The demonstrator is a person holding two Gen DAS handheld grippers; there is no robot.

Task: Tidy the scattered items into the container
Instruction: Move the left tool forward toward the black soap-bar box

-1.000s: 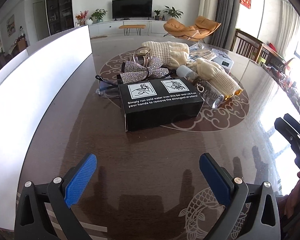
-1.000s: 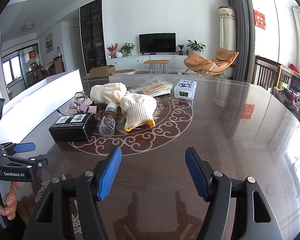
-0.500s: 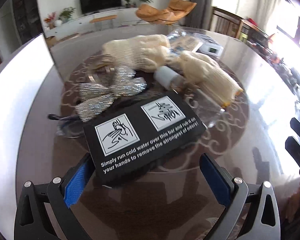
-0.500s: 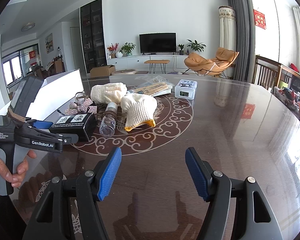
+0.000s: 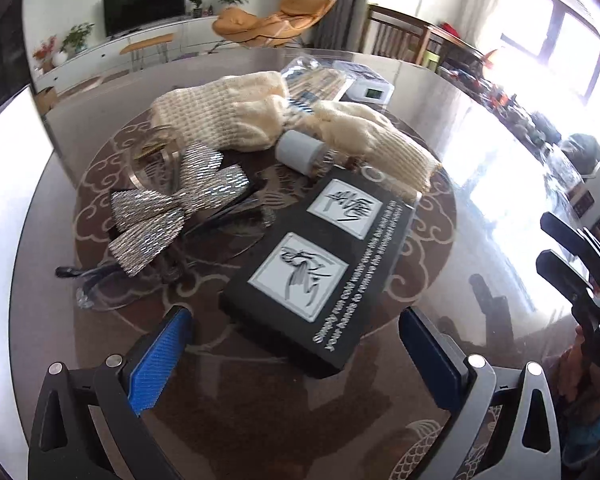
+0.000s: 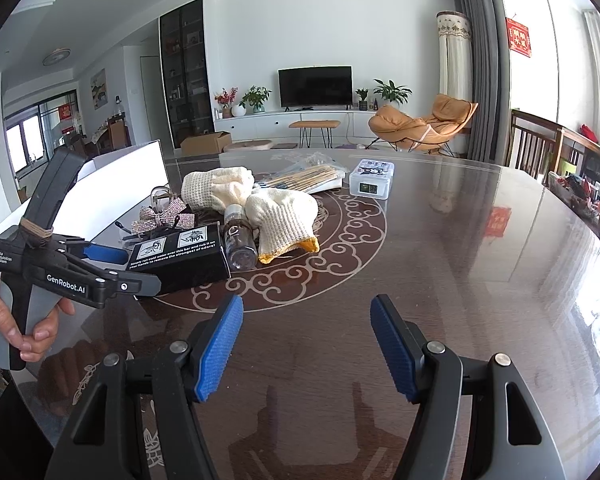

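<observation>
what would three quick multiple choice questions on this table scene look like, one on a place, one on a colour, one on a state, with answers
1. Where does the small bottle lie?
A. between the black box and a knit glove
B. on the far table edge
C. on top of the clear case

2. What colour are the pads of the right gripper?
A. red
B. blue
C. green

3. How does the left gripper stand?
A. shut on the bow
B. shut on the black box
C. open, with a corner of the box between its jaws

Answers: 1 A, the right wrist view shows it flanked by both. 2 B, both pads are blue. 3 C, the jaws are wide apart, clamping nothing.
</observation>
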